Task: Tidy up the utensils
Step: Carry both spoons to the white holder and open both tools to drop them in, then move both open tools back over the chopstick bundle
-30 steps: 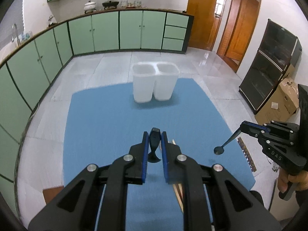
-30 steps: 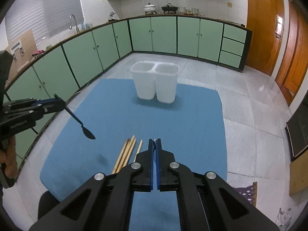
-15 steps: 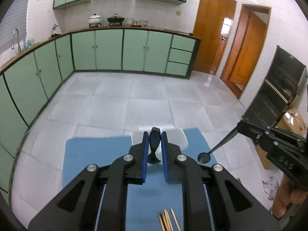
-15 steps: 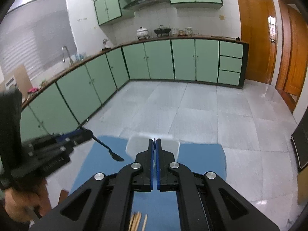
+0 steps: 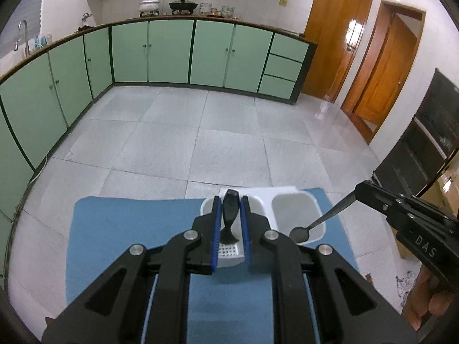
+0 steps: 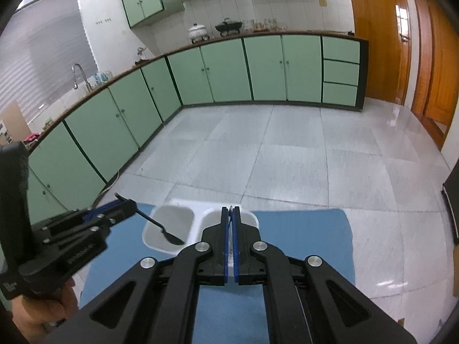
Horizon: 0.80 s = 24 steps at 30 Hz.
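A white two-compartment holder (image 5: 297, 210) (image 6: 198, 223) stands on the blue mat (image 5: 129, 229) (image 6: 301, 229). My left gripper (image 5: 231, 200) is shut on a black spoon (image 5: 229, 218), held over the holder's left compartment; in the right wrist view that spoon (image 6: 165, 229) hangs bowl-down over the same compartment. My right gripper (image 6: 229, 210) is shut on a thin dark spoon, edge-on between its pads; the left wrist view shows its bowl (image 5: 298, 232) over the right compartment's front rim.
Green kitchen cabinets (image 5: 172, 54) line the far and left walls. Wooden doors (image 5: 358, 57) are at the right. A dark cabinet (image 5: 424, 149) stands at the right. Grey tiled floor (image 5: 200, 132) lies beyond the mat.
Both grippers have moved forward from the mat's near part to the holder, carrying their spoons. The chopsticks on the mat have dropped out of view.
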Available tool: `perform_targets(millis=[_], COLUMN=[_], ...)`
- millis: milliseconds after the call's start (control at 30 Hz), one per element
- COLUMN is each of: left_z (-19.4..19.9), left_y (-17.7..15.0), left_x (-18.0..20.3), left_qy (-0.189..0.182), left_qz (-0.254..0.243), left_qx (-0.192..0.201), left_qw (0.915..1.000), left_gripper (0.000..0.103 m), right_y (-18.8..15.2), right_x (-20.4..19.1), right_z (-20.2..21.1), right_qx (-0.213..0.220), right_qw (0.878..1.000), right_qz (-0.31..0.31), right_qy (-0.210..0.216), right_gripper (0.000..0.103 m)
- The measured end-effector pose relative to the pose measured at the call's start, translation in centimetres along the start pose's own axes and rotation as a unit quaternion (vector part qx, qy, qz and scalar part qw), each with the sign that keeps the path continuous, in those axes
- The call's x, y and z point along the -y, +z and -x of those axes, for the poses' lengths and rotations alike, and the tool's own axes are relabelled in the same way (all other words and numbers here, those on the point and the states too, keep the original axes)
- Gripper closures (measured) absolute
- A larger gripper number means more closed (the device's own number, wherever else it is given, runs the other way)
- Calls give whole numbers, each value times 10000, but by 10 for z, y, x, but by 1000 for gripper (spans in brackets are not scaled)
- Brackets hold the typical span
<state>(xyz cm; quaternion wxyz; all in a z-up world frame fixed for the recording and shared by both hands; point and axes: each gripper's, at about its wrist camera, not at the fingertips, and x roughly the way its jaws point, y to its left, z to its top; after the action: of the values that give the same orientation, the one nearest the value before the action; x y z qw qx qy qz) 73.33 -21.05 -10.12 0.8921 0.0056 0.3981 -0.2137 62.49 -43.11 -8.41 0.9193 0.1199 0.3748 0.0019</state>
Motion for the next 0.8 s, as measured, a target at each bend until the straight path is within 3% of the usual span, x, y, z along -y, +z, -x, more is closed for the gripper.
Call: perform_targets(millis=[100,267,400,500,667,800], left_z=[5,40,93,127,178,196], left_y=[-5,-11,-34,-65,-167,-248], left_x=[1,-1,-10,-21,-29,-23], left_qy=[87,174,354,418,445,370], left_qz=[-43,-91,-276,-330,-526,-596], left_qx=[56,237,539,654,746,644], left_qw=[9999,9995,9975,9964,9948,9955], left_gripper=[60,51,36,28,22,21], right_y=[-6,-14,-42,-80,-187,-288], right_x=[5,9,20,27,19,-7], right_z=[1,27,68,101,148,163], right_qx=[-51,98,249,410,457,185], right_qw=[10000,9999,9996,9991,9983,9975], right_qz=[-38,-37,-91,6,310,668], right_qy=[14,-37,-55,-117,-196,-140], right_gripper=[98,91,80,72,63,62])
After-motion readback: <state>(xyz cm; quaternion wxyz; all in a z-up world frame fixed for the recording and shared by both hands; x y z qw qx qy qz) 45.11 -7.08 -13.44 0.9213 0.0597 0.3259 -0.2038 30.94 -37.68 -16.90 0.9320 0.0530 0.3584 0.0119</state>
